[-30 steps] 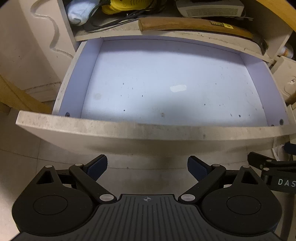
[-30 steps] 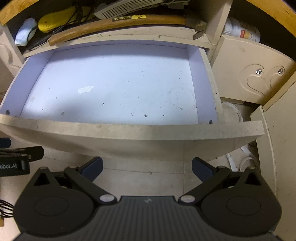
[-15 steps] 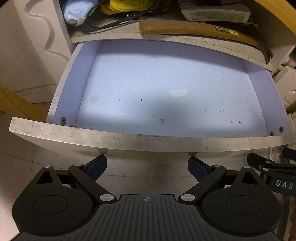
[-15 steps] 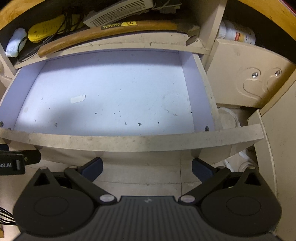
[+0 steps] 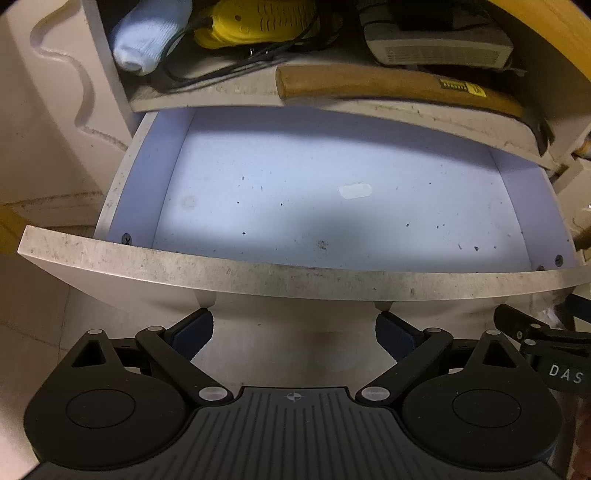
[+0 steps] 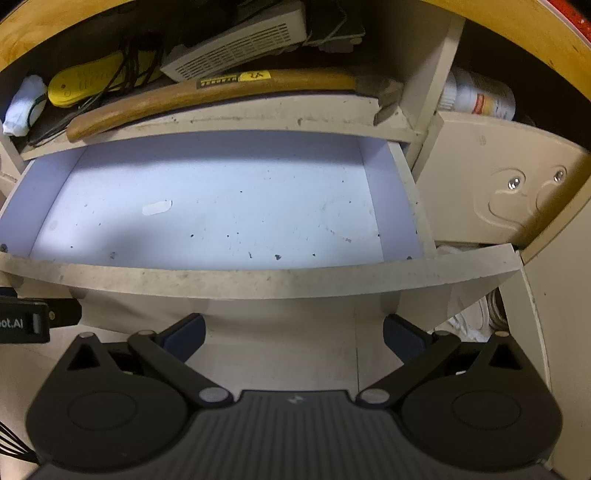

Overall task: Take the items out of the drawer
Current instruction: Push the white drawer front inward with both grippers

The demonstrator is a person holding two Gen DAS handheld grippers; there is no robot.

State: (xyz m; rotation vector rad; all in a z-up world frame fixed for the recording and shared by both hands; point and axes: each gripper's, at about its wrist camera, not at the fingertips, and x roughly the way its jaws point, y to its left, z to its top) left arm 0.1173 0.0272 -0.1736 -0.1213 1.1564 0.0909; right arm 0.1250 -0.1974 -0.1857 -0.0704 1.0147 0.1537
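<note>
A pulled-out drawer with a pale violet floor fills both views; it also shows in the right wrist view. Its floor holds only dark specks and a small white sticker, also in the right wrist view. My left gripper is open and empty, just in front of and below the drawer's front panel. My right gripper is open and empty in the same position further right. Its body shows at the left wrist view's right edge.
The open shelf above the drawer holds a wooden-handled hammer, a yellow object, a light blue sock, black cables and a white box. A closed beige drawer front and a white bottle lie to the right.
Both grippers have moved closer and lower, so the drawer's front panel sits lower in both views and more of the shelf above shows. Both stay open.
</note>
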